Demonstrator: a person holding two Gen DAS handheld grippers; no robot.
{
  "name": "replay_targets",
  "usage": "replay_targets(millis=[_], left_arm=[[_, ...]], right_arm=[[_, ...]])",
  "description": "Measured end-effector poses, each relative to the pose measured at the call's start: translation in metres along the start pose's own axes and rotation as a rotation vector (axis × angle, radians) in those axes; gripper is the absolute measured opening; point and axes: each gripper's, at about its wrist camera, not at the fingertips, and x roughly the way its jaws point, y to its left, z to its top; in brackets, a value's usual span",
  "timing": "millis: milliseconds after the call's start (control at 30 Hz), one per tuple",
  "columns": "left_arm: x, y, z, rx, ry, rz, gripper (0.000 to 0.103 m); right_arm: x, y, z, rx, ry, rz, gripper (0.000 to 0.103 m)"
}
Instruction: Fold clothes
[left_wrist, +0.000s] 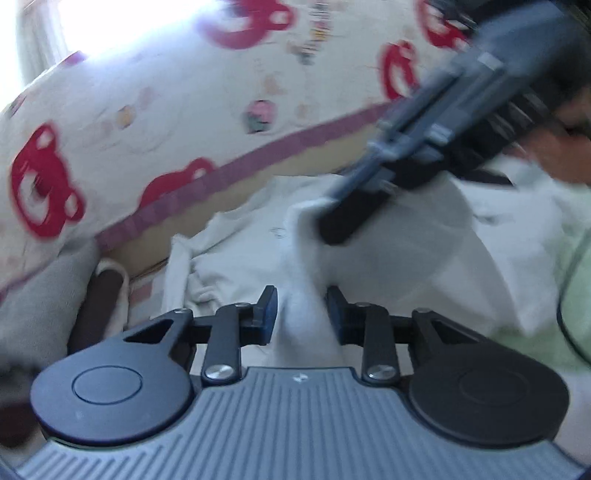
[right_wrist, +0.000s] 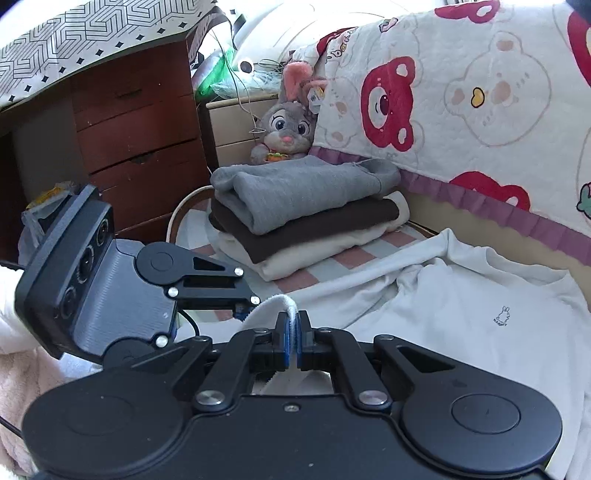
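A white garment (right_wrist: 461, 314) with a small rabbit print lies spread on the bed. A fold of its edge is lifted off the bed. My right gripper (right_wrist: 293, 318) is shut on that white hem, which loops over the fingertips. In the left wrist view the same gripper (left_wrist: 330, 227) comes in from the upper right, pinching the cloth (left_wrist: 388, 266). My left gripper (left_wrist: 301, 301) has a bunched ridge of the white cloth between its pads, which squeeze it. From the right wrist view, the left gripper (right_wrist: 248, 304) sits just left of the right one, on the same strip of hem.
A stack of folded clothes (right_wrist: 303, 214), grey on brown on cream, sits at the bed's far end before a plush rabbit (right_wrist: 284, 125). A bear-print quilt (right_wrist: 461, 103) hangs along the right. Wooden drawers (right_wrist: 136, 122) stand at left. Pink fluffy fabric (right_wrist: 14, 387) lies lower left.
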Motion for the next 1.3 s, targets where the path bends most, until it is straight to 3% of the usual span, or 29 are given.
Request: replay_targets(millis=[67, 100, 167, 267, 333, 433, 533, 633, 800, 867, 933, 1033, 1067, 1133, 1233, 1300], left_arm=[[-0.003, 0.005, 0.006, -0.076, 0.014, 0.013, 0.018], [-0.004, 0.006, 0.009, -0.094, 0.023, 0.037, 0.006], [-0.004, 0.011, 0.013, -0.144, 0.054, 0.136, 0.005], [-0.017, 0.037, 0.009, -0.308, 0.071, 0.310, 0.005], [-0.032, 0.055, -0.001, -0.423, 0.069, 0.405, 0.005], [-0.049, 0.066, -0.018, -0.526, 0.065, 0.503, 0.004], [-0.044, 0.072, -0.029, -0.552, 0.097, 0.549, 0.005], [-0.040, 0.079, -0.034, -0.631, 0.123, 0.551, 0.005], [-0.037, 0.073, -0.041, -0.637, 0.160, 0.564, 0.005], [-0.037, 0.071, -0.042, -0.627, 0.162, 0.568, 0.005], [-0.038, 0.070, -0.042, -0.623, 0.159, 0.571, 0.005], [-0.039, 0.072, -0.043, -0.629, 0.148, 0.574, 0.005], [-0.038, 0.072, -0.044, -0.631, 0.150, 0.577, 0.005], [-0.040, 0.073, -0.044, -0.629, 0.154, 0.588, 0.006], [-0.042, 0.074, -0.046, -0.639, 0.170, 0.600, 0.007], [-0.034, 0.077, -0.052, -0.669, 0.229, 0.608, 0.007]], right_arm=[[-0.001, -0.004, 0.000, 0.035, -0.017, 0.032, 0.005], [-0.002, -0.006, 0.000, 0.057, -0.028, 0.053, 0.005], [-0.003, -0.010, -0.003, 0.112, -0.036, 0.058, 0.005], [-0.012, -0.020, -0.020, 0.203, 0.035, -0.105, 0.012], [-0.029, -0.028, -0.043, 0.268, 0.139, -0.195, 0.014], [-0.071, -0.034, -0.088, 0.327, 0.256, -0.394, 0.030], [-0.113, -0.034, -0.129, 0.382, 0.328, -0.553, 0.034], [-0.135, -0.021, -0.154, 0.406, 0.349, -0.609, 0.036], [-0.124, -0.005, -0.169, 0.351, 0.391, -0.524, 0.038], [-0.117, -0.013, -0.169, 0.368, 0.363, -0.577, 0.054], [-0.115, -0.025, -0.167, 0.402, 0.316, -0.672, 0.061], [-0.116, -0.049, -0.170, 0.557, 0.258, -0.563, 0.061], [-0.116, -0.056, -0.173, 0.614, 0.238, -0.494, 0.052], [-0.118, -0.070, -0.175, 0.744, 0.182, -0.340, 0.011], [-0.145, -0.084, -0.154, 0.888, -0.028, -0.212, 0.010], [-0.160, -0.100, -0.139, 0.958, -0.131, -0.211, 0.010]])
